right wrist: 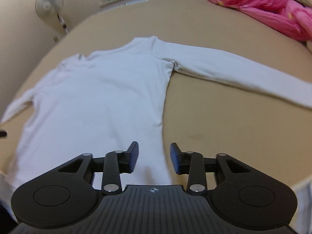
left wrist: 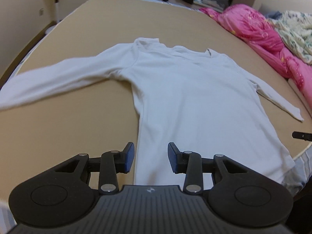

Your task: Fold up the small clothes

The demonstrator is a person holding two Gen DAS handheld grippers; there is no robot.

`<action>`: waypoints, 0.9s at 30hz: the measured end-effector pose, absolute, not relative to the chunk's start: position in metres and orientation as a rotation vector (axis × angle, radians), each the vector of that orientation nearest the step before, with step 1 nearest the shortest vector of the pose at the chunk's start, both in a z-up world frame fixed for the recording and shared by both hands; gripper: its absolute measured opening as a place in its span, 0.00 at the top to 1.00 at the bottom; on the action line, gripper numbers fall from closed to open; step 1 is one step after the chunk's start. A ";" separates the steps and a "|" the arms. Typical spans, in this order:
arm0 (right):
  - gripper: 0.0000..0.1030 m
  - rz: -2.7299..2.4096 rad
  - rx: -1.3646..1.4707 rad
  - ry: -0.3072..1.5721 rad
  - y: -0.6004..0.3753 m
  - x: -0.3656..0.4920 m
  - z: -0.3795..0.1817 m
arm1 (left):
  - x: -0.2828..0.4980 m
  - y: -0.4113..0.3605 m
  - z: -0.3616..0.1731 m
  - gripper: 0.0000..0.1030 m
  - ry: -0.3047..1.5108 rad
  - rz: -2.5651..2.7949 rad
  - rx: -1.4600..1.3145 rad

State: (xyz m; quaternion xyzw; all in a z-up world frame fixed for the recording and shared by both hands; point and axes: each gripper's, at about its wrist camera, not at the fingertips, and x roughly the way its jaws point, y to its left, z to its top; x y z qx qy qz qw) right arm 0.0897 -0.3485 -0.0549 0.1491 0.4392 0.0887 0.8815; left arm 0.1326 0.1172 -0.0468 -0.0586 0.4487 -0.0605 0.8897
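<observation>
Plenty of bare tan bed (left wrist: 81,128) either side of the white shirt (left wrist: 185,101), so easy passage there for the left claw (left wrist: 151,157) and right claw (right wrist: 154,158). Nothing pinched between the pads, both hanging clear over the hem. Blocked along the far right by the pink quilt (left wrist: 259,31) and floral bedding (left wrist: 296,29). Standing fan (right wrist: 49,2) off the far left edge, well apart. Sleeves sprawled wide across both sides.
</observation>
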 end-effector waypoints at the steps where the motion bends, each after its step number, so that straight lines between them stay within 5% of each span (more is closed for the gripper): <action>1: 0.61 0.170 0.328 0.902 -0.350 0.080 -0.055 | 0.123 0.119 -0.052 0.59 0.932 -0.114 -0.150; 20: 0.61 0.048 0.261 1.042 -0.344 0.063 -0.117 | 0.081 0.123 -0.112 0.55 1.067 -0.035 -0.118; 22: 0.64 0.046 0.233 1.038 -0.342 0.061 -0.116 | 0.080 0.120 -0.113 0.66 1.066 -0.044 -0.097; 25: 0.94 0.054 0.214 1.034 -0.342 0.059 -0.115 | 0.076 0.116 -0.113 0.91 1.067 -0.070 -0.087; 27: 0.94 0.061 0.241 1.025 -0.348 0.056 -0.110 | 0.068 0.109 -0.109 0.94 1.047 -0.064 -0.041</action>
